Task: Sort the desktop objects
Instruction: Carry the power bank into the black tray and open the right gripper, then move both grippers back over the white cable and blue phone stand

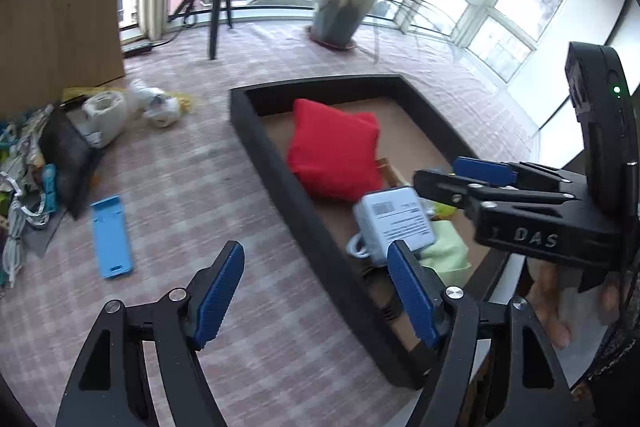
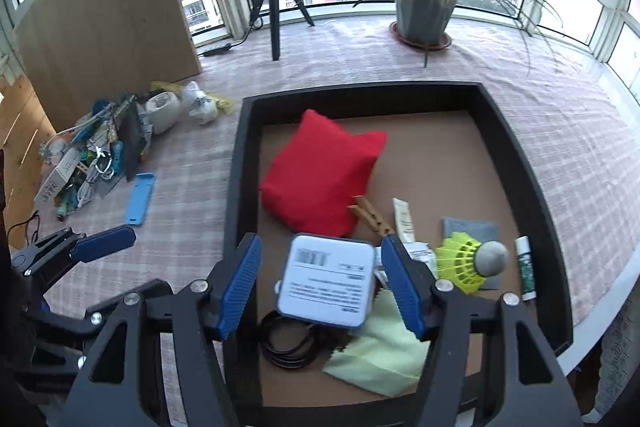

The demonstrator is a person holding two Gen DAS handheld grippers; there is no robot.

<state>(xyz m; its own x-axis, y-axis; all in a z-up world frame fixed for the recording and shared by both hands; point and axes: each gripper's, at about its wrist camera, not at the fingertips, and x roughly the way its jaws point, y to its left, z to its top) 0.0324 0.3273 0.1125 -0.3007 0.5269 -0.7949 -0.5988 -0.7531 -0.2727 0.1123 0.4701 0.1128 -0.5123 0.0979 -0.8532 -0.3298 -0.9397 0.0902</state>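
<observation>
At the far left of the plaid-covered table (image 2: 520,115), a heap of mixed clutter (image 2: 92,163) lies against the wooden panel (image 2: 100,27), with a white round device (image 2: 162,109) at its upper edge. Just right of the heap, a light blue flat case (image 2: 140,199) lies alone on the cloth, apart from the tray. The left gripper (image 1: 316,293) is held over the cloth beside the left wall of the tray, its blue-padded fingers spread apart with nothing between them. The black-walled tray (image 2: 236,187) occupies the centre. Inside it, a red cushion (image 2: 320,175) rests toward the left rear, and a wooden clothespin (image 2: 370,215) touches the cushion's lower right edge. The right gripper (image 2: 320,287) is positioned above the near part of the tray with its fingers spread; the white square adapter (image 2: 326,281) appears between them, but neither pad visibly touches it. A coiled black cable (image 2: 292,341) and a pale green cloth (image 2: 380,343) lie at the near end. Further right are a yellow shuttlecock (image 2: 468,261) on a grey card (image 2: 472,227), and a small green-and-white tube (image 2: 526,267) against the right wall.
</observation>
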